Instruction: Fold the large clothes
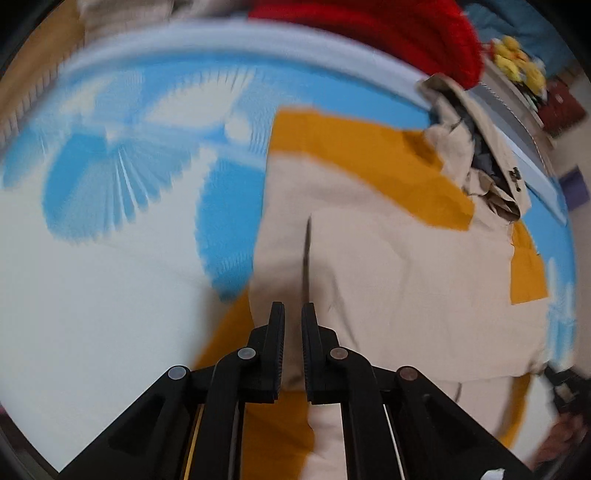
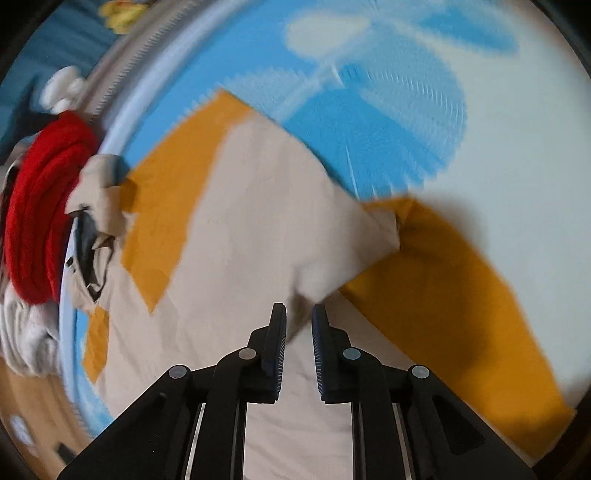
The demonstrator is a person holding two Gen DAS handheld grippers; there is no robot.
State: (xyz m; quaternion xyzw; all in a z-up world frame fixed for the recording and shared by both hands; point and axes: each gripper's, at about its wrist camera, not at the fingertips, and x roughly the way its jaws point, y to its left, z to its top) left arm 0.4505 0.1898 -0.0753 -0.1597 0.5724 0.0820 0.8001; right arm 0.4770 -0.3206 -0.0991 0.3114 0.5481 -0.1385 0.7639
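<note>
Bedsheet (image 1: 92, 302), white with blue fan-like prints, fills both views and carries the garment (image 1: 388, 266), a large beige piece with mustard panels, which lies spread across its middle, collar end toward the far edge of the bed. Beyond that edge sits a red pile (image 1: 388, 26) with something grey-white beside it. On the right wrist view a mustard sleeve (image 2: 461, 295) runs out to the right, and a beige flap (image 2: 332, 236) is doubled over at its root. Both views are blurred, so fine creases cannot be read. The left gripper (image 1: 293, 314) has its jaws drawn close, with cloth running between them; whether they actually pinch it, I cannot tell. The right gripper (image 2: 299, 314) shows a slightly wider gap just above the flap's edge, and it does not appear to grip anything. Judging by this, a sleeve fold is in hand: take both layers at the edge, lift low, carry the sleeve straight across the body, and keep the far side pinned so the beige does not drag.
</note>
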